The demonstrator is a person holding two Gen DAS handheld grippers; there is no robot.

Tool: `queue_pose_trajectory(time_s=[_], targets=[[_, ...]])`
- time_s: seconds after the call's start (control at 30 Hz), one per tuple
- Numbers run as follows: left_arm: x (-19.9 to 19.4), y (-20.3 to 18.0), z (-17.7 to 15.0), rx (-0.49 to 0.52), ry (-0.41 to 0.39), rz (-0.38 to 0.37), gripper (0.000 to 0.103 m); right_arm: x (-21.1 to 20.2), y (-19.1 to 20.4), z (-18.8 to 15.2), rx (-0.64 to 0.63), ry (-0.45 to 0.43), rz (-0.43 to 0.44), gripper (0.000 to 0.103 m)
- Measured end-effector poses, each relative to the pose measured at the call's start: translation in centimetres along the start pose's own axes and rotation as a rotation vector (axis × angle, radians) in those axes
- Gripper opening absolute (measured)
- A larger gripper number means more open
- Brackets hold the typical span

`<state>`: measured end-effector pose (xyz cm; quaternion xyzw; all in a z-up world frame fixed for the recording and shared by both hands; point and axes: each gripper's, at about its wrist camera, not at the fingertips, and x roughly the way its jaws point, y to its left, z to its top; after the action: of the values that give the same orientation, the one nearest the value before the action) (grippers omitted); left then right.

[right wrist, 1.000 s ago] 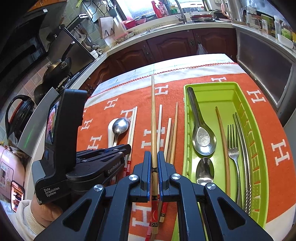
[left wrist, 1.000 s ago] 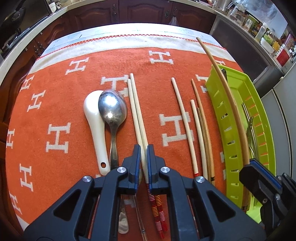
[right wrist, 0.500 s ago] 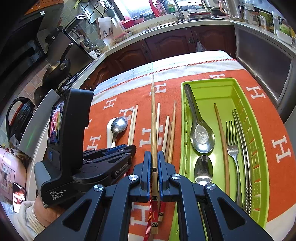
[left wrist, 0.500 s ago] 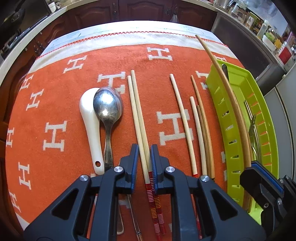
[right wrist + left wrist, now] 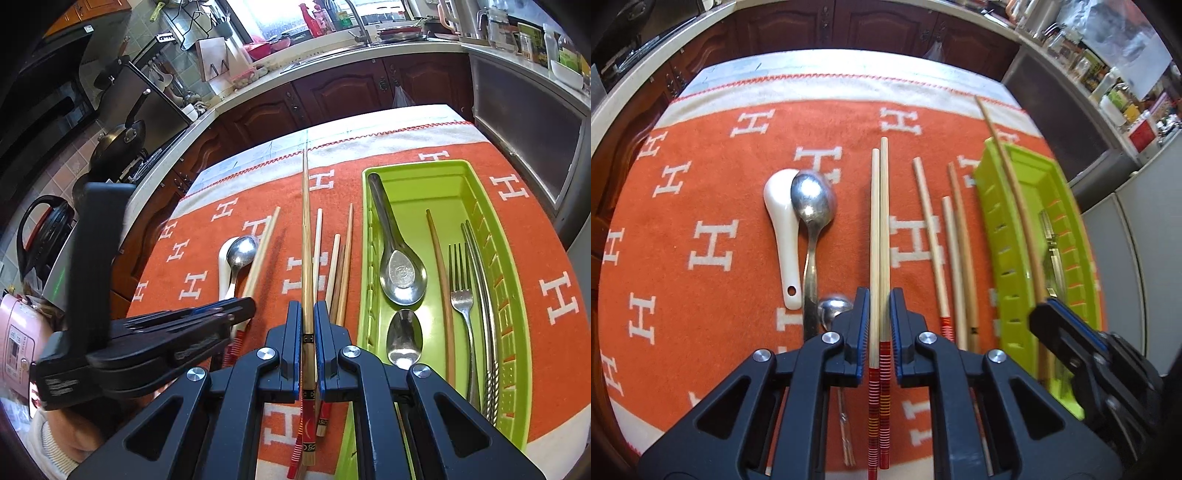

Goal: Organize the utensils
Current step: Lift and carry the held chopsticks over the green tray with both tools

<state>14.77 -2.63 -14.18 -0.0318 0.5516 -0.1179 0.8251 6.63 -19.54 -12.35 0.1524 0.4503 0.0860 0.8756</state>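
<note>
Left tool [image 5: 874,325] sits with its two blue-padded fingers parted around a pair of pale chopsticks with red-striped ends [image 5: 878,236], and there is a sliver of daylight on either side, so the grip reads as released rather than clamped; the pair appears raised off the orange blanket [image 5: 713,206], with a shadow under it in the right wrist view, though what carries it I cannot tell. Over to the right tool [image 5: 307,332], pinched tight on a single long brown chopstick [image 5: 306,236], held above the blanket and pointing away toward the far edge of the bench [image 5: 373,123]. Beside the left tool, a white ceramic spoon [image 5: 783,229] lies on the blanket with a metal spoon [image 5: 812,206] overlapping its bowl, and a smaller shiny spoon bowl [image 5: 833,308] peeks out just by the left finger. To the right of the striped pair, three more loose chopsticks [image 5: 955,254] lie on the blanket, close together. Next along is the green tray [image 5: 410,173], already carrying a big ladle-like spoon [image 5: 400,269], a small spoon [image 5: 404,339], one brown chopstick [image 5: 441,280], a fork [image 5: 461,295] and a pair of metal chopsticks [image 5: 485,310], all lying lengthwise.
</note>
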Motion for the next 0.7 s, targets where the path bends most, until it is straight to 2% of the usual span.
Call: queue_pose_trajectory(time_s=[0.17, 0.37, 0.53, 0.7], targets=[[-3.3, -2.1, 0.4, 0.042, -0.036, -0.041, 0.008, -1.7, -0.9, 0.3, 0.023, -0.033, -0.011, 0.005], [-5.6, -6.8, 1.6, 0.113, -0.061, -0.109, 0.008, -4.4, -3.3, 0.7, 0.047, -0.071, -0.052, 0.005], [-5.3, -11.3, 1.9, 0.157, -0.041, -0.158, 0.008, -6.8, -6.3, 0.6, 0.085, -0.089, -0.106, 0.006], [-4.2, -14.5, 1.3, 0.203, -0.018, -0.173, 0.008, -7.8, -9.1, -0.2, 0.109, -0.068, -0.154, 0.006]])
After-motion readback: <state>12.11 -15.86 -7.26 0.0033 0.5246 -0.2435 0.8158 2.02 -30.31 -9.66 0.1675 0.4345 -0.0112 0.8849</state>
